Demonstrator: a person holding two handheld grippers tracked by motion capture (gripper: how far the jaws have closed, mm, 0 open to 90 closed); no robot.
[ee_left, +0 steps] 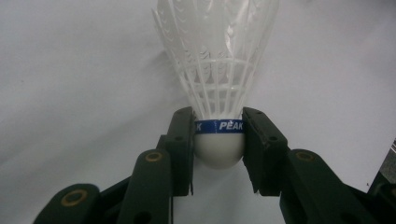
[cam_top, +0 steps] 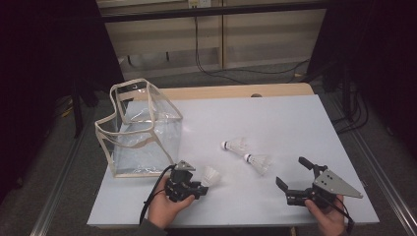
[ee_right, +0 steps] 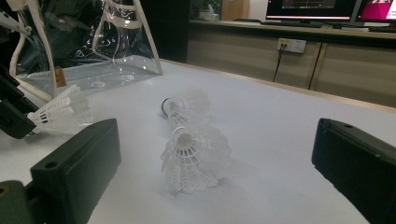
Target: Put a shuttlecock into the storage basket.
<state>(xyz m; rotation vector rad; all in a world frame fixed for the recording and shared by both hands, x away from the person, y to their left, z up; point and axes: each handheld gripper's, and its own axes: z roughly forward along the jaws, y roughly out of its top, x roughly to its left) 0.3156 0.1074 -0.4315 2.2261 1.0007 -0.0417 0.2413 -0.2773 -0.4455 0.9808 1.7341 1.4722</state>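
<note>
My left gripper is shut on the cork head of a white shuttlecock with a blue band; its skirt points away from me, low over the white table. Two more white shuttlecocks lie on the table's middle right: one farther back, one nearer. My right gripper stands open near the front right, its jaws wide apart on either side of the nearer shuttlecock, short of it. A clear plastic bag with beige trim stands open at the left.
The white table ends close behind both hands at the front. Cables run over the floor beyond the far edge, before a wooden cabinet. Monitors stand on that cabinet.
</note>
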